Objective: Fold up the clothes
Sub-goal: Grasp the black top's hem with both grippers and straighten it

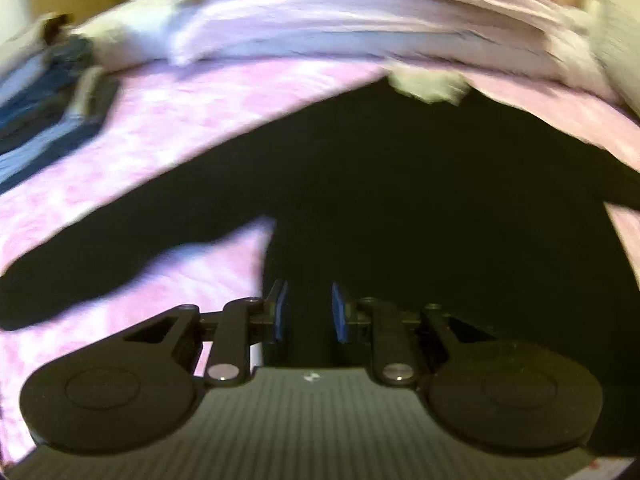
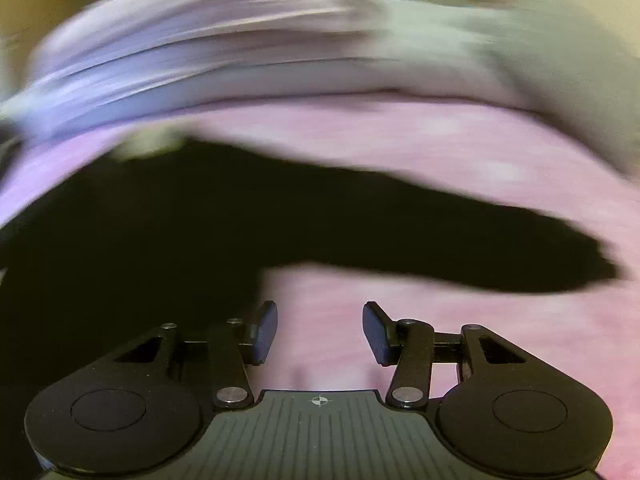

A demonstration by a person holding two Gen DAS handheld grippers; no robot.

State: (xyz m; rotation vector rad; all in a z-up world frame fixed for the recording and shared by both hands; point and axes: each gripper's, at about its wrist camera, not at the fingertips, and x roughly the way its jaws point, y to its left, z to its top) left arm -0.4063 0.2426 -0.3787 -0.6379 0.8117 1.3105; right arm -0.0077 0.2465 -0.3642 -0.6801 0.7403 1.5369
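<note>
I have the black long-sleeved top (image 1: 400, 184) spread flat on the pink bedcover (image 1: 168, 120), sleeves out to both sides. My left gripper (image 1: 307, 312) sits over the lower body of the top, its blue pads apart with dark cloth showing in the gap; I cannot tell whether any fabric is caught between them. My right gripper (image 2: 320, 332) is over bare cover just beside the body's side edge, below the sleeve (image 2: 480, 248), jaws well apart and empty.

Risks:
- The left side may pinch the cover along with the cloth (black on black hides the layers).
- The right side, closing here, would grasp nothing.

Both views are motion-blurred. The hem is hidden; folded linens (image 1: 360, 20) behind are smeared.
</note>
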